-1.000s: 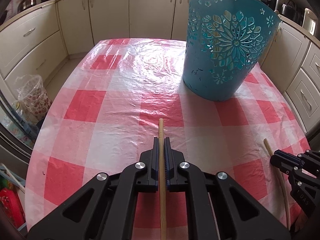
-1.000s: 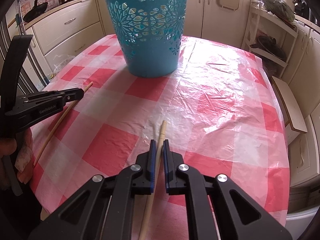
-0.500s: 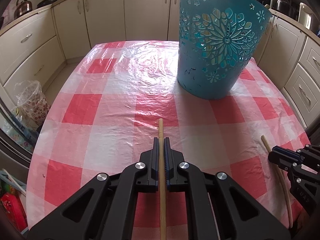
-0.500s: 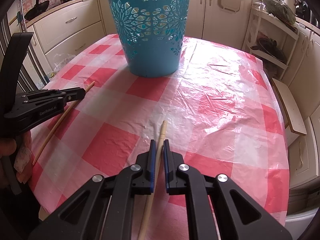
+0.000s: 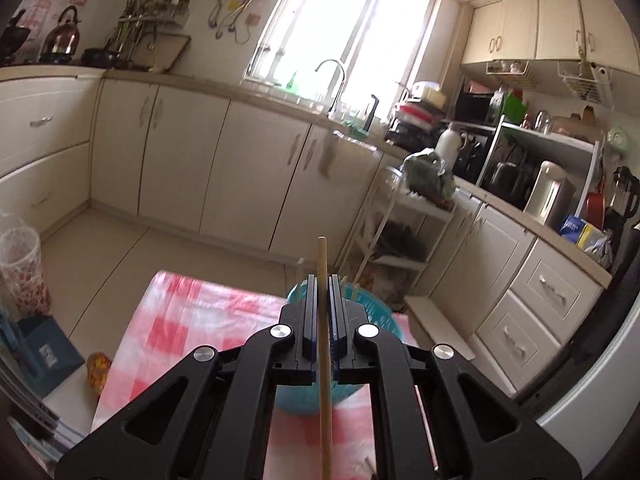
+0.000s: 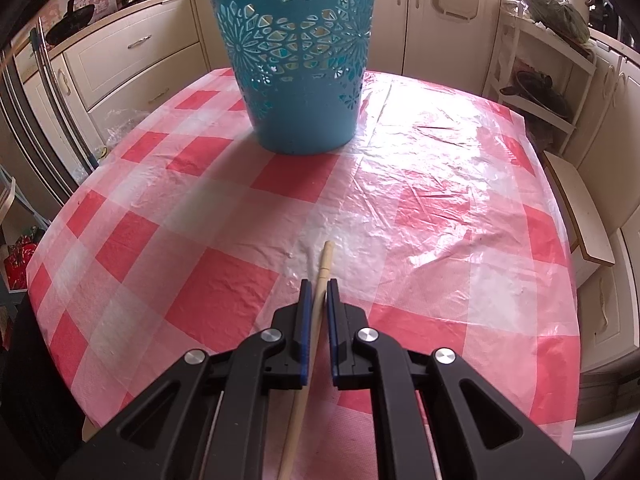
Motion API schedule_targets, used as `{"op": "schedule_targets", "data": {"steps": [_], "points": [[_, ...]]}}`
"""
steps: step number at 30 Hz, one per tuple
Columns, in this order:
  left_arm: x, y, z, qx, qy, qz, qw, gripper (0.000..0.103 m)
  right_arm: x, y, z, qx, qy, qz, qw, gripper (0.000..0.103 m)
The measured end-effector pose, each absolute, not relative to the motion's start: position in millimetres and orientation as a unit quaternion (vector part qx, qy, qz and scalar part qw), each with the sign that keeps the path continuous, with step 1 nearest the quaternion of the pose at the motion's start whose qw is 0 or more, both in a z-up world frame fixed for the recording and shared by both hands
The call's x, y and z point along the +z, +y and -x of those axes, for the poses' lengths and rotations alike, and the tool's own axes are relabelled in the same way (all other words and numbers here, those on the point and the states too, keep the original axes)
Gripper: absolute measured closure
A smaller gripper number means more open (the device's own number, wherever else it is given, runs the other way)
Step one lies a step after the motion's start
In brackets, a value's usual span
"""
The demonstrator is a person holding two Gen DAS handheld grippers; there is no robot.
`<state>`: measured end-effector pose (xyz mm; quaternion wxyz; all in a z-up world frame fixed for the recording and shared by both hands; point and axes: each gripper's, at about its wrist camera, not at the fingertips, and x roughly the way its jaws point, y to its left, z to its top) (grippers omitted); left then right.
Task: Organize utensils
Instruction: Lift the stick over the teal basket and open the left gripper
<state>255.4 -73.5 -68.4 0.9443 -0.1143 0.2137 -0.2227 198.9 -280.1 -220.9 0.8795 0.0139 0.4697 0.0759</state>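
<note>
My left gripper (image 5: 321, 280) is shut on a wooden chopstick (image 5: 322, 344) that runs between its fingers and points forward. It is raised high, with the teal cut-out basket (image 5: 372, 312) below and just beyond its fingertips, mostly hidden by them. My right gripper (image 6: 317, 286) is shut on a second wooden chopstick (image 6: 320, 284) and holds it low over the red-and-white checked tablecloth (image 6: 208, 216). The teal basket (image 6: 298, 56) stands upright at the far side of the table in the right wrist view. The left gripper is out of sight there.
Cream kitchen cabinets (image 5: 248, 168) and a sink under a bright window (image 5: 340, 36) lie beyond the table. A white rack (image 6: 532, 80) with pans stands at the table's right. A small blue box (image 5: 48, 352) and a patterned cup (image 5: 22, 276) sit left of the table.
My left gripper has lifted and tilted up with its chopstick, from low over the table to above the basket. It has left the right wrist view. My right gripper has stayed in place.
</note>
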Motion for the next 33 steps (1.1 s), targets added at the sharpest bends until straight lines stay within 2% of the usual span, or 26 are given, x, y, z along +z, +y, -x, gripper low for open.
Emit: {"op": "schedule_targets", "data": {"steps": [6, 14, 24, 28, 33], "points": [[-43, -119, -301, -0.226, 0.170, 0.134, 0.950, 0.098, -221, -281, -199, 0.077, 0.467, -0.013, 0.881, 0.095], [-67, -155, -344, -0.200, 0.155, 0.135, 0.958, 0.098, -222, -281, -200, 0.084, 0.462, -0.012, 0.883, 0.094], [-93, -150, -344, -0.179, 0.143, 0.126, 0.965, 0.098, -223, -278, -201, 0.088, 0.460, -0.009, 0.883, 0.093], [-99, -154, -340, -0.182, 0.149, 0.104, 0.966, 0.098, -223, -277, -200, 0.096, 0.460, -0.008, 0.883, 0.085], [-111, -159, -331, -0.192, 0.173, 0.070, 0.963, 0.098, -223, -276, -200, 0.098, 0.460, -0.007, 0.883, 0.084]]}}
